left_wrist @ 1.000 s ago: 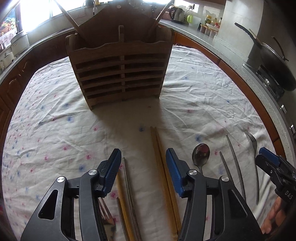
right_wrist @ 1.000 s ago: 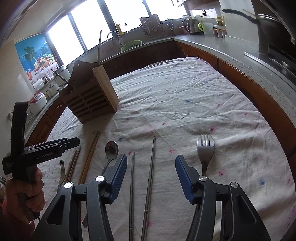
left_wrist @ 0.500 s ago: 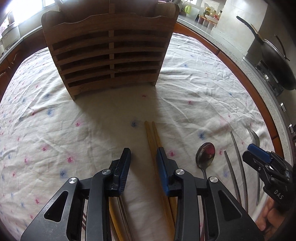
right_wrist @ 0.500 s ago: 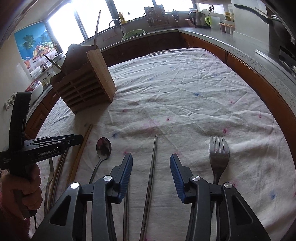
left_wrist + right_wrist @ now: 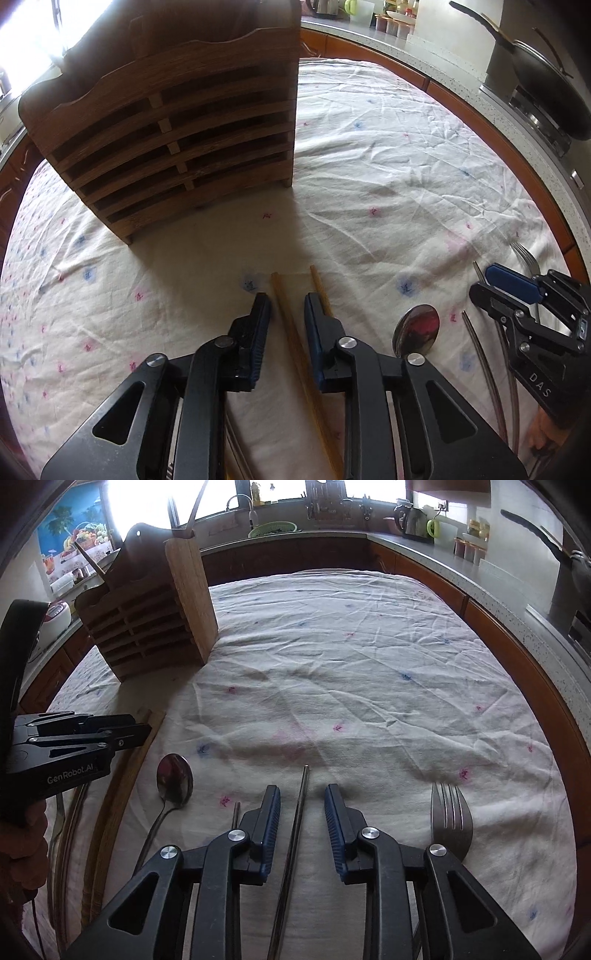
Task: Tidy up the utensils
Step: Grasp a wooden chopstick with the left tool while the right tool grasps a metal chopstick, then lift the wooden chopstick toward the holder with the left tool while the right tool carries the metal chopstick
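Wooden chopstick (image 5: 291, 332) — lengthwise between left tool (image 5: 286, 306) fingers, tip toward holder (image 5: 177, 144)

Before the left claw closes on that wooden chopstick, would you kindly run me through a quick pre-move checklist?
1. Left claw open: ok.
2. One wooden chopstick between its fingers: ok.
3. Second wooden chopstick outside the gap: ok; contact with the right finger: cannot tell.
4. Right claw open, astride a metal chopstick, nothing gripped: ok.
5. Wooden utensil holder upright ahead: ok.
6. Free compartment in it: cannot tell.
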Demonstrator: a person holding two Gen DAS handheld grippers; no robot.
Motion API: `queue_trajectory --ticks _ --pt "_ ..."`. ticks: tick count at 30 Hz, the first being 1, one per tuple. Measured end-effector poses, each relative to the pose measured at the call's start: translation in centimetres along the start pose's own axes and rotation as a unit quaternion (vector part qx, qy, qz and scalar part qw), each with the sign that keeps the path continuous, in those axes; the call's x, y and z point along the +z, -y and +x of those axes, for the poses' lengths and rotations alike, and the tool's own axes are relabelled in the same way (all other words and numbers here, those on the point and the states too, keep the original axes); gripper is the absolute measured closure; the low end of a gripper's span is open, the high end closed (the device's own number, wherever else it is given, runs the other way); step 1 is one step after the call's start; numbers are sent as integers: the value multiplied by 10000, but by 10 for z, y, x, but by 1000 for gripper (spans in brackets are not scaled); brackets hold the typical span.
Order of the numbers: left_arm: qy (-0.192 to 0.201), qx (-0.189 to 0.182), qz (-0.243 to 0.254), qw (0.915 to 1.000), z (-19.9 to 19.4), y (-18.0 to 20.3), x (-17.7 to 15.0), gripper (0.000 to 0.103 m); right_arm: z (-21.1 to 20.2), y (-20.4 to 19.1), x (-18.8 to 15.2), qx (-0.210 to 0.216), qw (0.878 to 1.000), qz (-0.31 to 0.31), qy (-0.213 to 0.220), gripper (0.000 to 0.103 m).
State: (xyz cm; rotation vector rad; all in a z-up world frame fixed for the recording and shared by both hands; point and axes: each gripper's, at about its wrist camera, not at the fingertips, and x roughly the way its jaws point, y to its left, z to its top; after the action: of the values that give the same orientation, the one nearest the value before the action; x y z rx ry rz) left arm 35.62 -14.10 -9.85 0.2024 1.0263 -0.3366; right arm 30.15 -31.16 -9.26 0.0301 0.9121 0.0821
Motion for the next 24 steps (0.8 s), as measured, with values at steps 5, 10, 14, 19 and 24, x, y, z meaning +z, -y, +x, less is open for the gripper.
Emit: queue_trajectory --ticks 5,10,14,19,24 --pt "4 -272 -176 9995 -4 -5 -2 98 3 -12 3 -89 9997 -243 18 98" --pt "295 -608 -458 9967 -35 -18 -11 98 -16 -4 5 465 9987 197 114 99" --pt "648 -886 -714 9914 -74 -31 -19 98 -47 -2 9 798 9954 356 391 99" --pt "1028 -968 -856 9863 -118 -42 -28 98 -79 -12 15 1021 9919 327 684 99" --pt "1373 -978 -943 9812 -157 -51 -44 98 -104 -19 16 1167 9878 343 972 99"
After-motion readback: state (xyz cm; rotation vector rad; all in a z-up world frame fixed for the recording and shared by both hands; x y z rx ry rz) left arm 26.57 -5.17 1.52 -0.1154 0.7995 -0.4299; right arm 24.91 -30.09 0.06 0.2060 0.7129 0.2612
